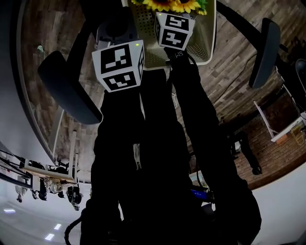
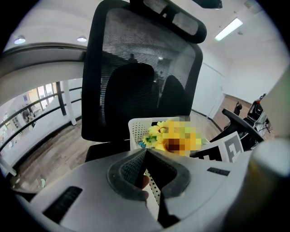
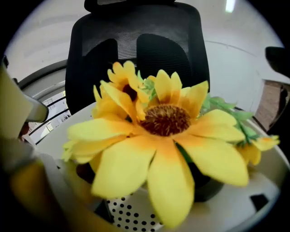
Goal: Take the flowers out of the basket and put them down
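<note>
- Head view: white perforated basket (image 1: 203, 48) sits between two chair armrests (image 1: 67, 91). The sunflowers (image 1: 172, 5) are inside it, at the far end. I cannot see what the basket rests on.
- Left gripper view: left gripper (image 2: 146, 159) is clamped on the basket's rim wall.
- Right gripper view: right gripper (image 3: 145, 199) has its jaws wide apart around the front bloom, not pressing it. The petals look light, soft and easy to crush, so I would grip the stems below the heads.

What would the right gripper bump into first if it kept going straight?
Most likely the sunflower. It sits straight ahead of the right gripper, spread over its open jaws, with the basket just below. How near the petals are is hard to tell.
</note>
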### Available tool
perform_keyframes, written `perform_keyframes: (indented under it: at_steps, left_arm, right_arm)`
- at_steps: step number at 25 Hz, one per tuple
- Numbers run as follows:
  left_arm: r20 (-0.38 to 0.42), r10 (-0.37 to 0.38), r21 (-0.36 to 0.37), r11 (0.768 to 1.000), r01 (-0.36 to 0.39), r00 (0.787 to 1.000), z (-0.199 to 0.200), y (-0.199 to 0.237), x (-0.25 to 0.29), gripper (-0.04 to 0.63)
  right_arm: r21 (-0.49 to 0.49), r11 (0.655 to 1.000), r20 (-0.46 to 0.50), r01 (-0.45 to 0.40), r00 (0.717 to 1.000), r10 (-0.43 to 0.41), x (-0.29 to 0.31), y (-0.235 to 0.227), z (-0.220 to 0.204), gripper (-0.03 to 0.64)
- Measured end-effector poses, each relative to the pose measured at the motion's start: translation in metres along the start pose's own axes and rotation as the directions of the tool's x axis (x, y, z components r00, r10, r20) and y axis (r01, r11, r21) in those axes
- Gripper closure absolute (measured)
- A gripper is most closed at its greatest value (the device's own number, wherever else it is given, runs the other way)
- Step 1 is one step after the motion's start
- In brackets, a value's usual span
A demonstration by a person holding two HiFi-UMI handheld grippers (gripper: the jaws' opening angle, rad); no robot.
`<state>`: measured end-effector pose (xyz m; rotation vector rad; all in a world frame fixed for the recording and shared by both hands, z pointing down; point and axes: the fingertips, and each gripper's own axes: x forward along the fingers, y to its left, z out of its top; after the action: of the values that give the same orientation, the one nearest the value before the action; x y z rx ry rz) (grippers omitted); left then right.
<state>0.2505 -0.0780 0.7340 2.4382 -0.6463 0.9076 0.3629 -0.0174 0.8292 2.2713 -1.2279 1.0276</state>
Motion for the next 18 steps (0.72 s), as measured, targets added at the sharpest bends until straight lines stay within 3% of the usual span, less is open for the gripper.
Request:
perform_keyframes:
  at_steps: [18]
  left_arm:
    - [-0.003, 0.005, 0.003, 1.000, -0.005, 1.000, -0.005, 0.016, 0.009, 0.597]
  right_arm:
    - [0.007, 0.998, 0.026, 0.064, 0.998, -0.064, 0.043, -0.008, 0.015, 0.129]
